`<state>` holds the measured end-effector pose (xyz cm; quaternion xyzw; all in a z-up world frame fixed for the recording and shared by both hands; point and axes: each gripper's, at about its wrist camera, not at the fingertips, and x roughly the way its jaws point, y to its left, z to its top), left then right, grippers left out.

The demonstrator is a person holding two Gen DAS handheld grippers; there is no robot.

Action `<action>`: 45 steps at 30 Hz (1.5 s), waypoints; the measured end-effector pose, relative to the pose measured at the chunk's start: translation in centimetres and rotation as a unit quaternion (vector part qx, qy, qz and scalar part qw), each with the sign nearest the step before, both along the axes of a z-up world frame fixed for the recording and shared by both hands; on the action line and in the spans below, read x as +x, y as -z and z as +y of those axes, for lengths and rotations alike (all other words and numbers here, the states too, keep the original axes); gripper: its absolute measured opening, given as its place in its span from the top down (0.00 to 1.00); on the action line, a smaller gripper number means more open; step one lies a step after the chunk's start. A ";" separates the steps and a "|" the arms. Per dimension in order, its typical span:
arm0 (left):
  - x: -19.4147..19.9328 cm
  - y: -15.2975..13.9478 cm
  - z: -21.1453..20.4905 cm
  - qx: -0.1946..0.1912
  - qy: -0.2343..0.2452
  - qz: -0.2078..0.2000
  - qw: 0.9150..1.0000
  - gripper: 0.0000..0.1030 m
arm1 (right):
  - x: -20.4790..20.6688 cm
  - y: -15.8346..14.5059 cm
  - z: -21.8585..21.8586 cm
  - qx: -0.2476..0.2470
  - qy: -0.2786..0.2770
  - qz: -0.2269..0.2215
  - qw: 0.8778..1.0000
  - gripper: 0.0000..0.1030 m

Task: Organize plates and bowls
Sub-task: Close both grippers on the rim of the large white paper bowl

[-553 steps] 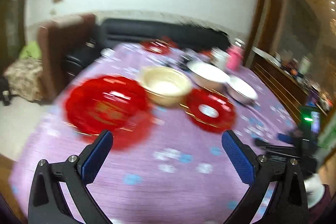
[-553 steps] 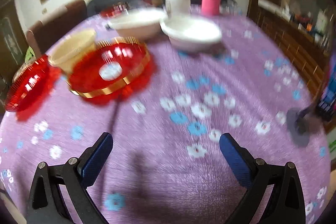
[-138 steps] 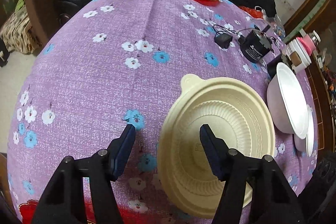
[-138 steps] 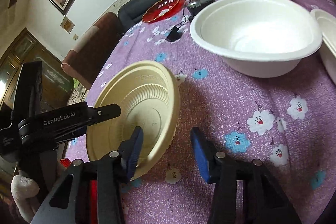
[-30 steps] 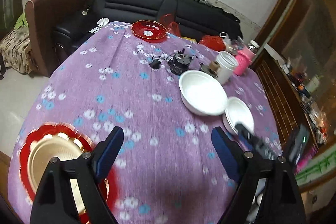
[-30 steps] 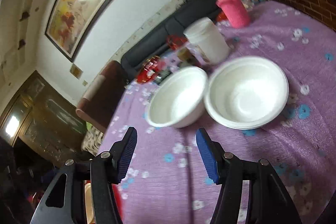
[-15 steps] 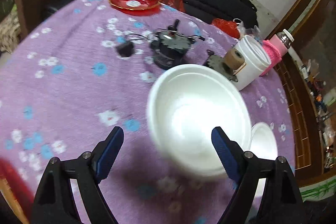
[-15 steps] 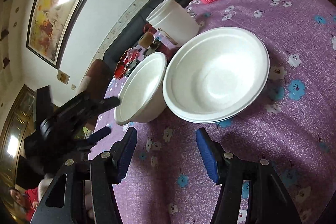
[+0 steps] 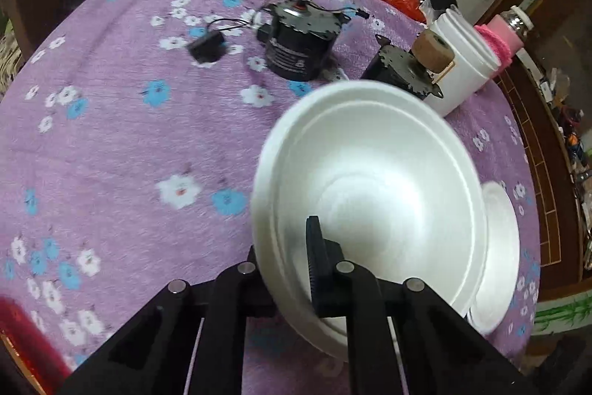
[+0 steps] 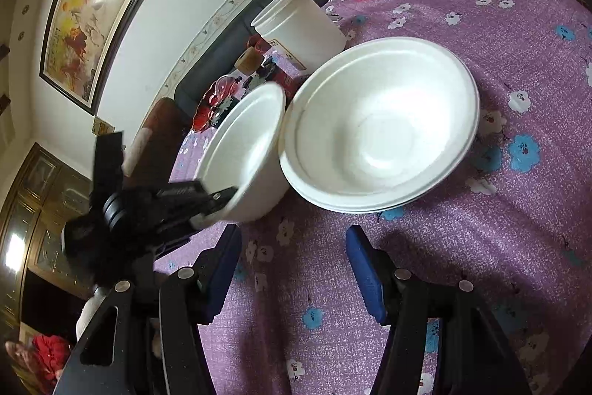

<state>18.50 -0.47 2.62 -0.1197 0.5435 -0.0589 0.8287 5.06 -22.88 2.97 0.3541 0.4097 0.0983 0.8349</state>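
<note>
The light, crushable foam bowl (image 9: pixel 373 195), touching the wider white bowl (image 10: pixel 381 124), is pinched at its rim by the left gripper (image 9: pixel 292 254), while the right gripper (image 10: pixel 292 269) is held spread.

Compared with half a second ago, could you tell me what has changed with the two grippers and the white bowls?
The left gripper has moved in and shut its jaws on the near rim of the deeper white bowl, one jaw inside and one outside; the bowl now looks tilted. The right gripper stays open and empty, short of the wide bowl, which has not moved. The white jar also sits as before.
</note>
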 end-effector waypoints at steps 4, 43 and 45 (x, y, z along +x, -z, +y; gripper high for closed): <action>-2.6 -0.5 2.4 -0.027 0.005 0.015 1.000 0.93 | -0.1 -0.3 0.5 -0.001 -0.010 -0.006 1.000 0.39; -10.3 0.0 5.8 -0.068 0.020 0.026 0.997 0.52 | 1.2 2.2 3.0 -0.021 -0.070 0.053 0.996 0.77; -10.5 -0.4 6.4 -0.074 0.014 0.020 0.997 0.52 | 1.1 2.2 2.7 -0.013 -0.063 0.051 0.997 0.66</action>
